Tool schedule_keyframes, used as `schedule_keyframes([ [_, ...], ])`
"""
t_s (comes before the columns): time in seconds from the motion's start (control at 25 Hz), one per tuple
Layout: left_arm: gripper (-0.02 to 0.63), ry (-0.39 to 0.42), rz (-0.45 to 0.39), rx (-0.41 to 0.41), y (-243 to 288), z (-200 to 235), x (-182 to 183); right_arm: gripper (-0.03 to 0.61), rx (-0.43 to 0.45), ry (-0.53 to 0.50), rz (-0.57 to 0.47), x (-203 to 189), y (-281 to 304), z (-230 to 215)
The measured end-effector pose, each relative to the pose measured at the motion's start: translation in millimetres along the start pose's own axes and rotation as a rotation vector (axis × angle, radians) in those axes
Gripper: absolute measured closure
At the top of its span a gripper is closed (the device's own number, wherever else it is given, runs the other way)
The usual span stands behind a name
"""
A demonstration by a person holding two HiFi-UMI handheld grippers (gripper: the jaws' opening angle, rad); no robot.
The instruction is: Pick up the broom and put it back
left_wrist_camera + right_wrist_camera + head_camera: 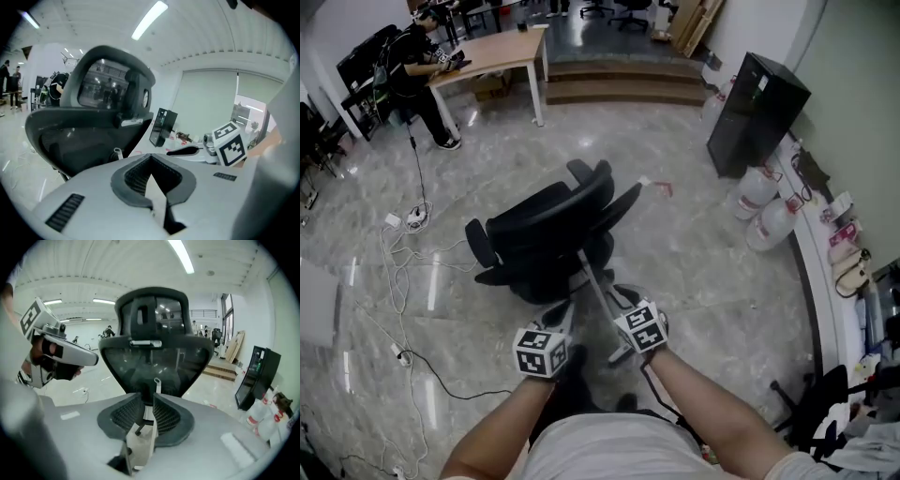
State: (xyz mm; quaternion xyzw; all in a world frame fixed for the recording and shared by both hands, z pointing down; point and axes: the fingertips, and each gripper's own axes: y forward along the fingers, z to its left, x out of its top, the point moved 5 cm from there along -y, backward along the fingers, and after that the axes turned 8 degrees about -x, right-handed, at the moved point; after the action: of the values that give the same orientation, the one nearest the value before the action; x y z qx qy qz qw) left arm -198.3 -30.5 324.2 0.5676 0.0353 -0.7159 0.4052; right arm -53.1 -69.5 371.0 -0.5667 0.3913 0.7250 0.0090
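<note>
Grip: my right claw [146, 398] was narrowed onto the broom handle [157, 386], a thin pale pole. A pad sat on either side of it, and its looped hanging end poked out just past the tips. My left claw [151, 157] had its tips together with nothing in them, and was held just beside the right.

Both pointed at the back of a black office chair [546, 234] on the marble floor [712, 281]. In the head view the handle ran from my right claw toward the chair. The brush end was hidden below my arms, so I couldn't say whether it cleared the floor.

Judged: pick-up done, hold looked sound. Left to do: carry the broom to its place and set it down. No rack or corner for it showed anywhere.
</note>
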Motion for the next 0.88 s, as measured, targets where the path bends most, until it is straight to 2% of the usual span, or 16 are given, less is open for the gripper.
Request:
schedule_keyframes([
  [0.16, 0.609, 0.021, -0.137, 0.036, -34, -56, 33, 0.499, 0.026, -0.026, -0.129, 42, -80, 10],
  [0.36, 0.609, 0.077, -0.256, 0.058, -83, -120, 99, 0.557, 0.124, -0.021, -0.226, 112, -164, 32],
  [0.56, 0.609, 0.13, -0.327, 0.113, -131, -160, 162, 0.571, 0.169, -0.024, -0.355, 189, -230, 48],
  [0.72, 0.609, 0.159, -0.379, 0.126, -164, -177, 185, 0.574, 0.168, -0.034, -0.432, 226, -260, 62],
  [0.88, 0.609, 0.18, -0.4, 0.134, -180, -195, 190, 0.574, 0.175, -0.031, -0.458, 235, -278, 69],
])
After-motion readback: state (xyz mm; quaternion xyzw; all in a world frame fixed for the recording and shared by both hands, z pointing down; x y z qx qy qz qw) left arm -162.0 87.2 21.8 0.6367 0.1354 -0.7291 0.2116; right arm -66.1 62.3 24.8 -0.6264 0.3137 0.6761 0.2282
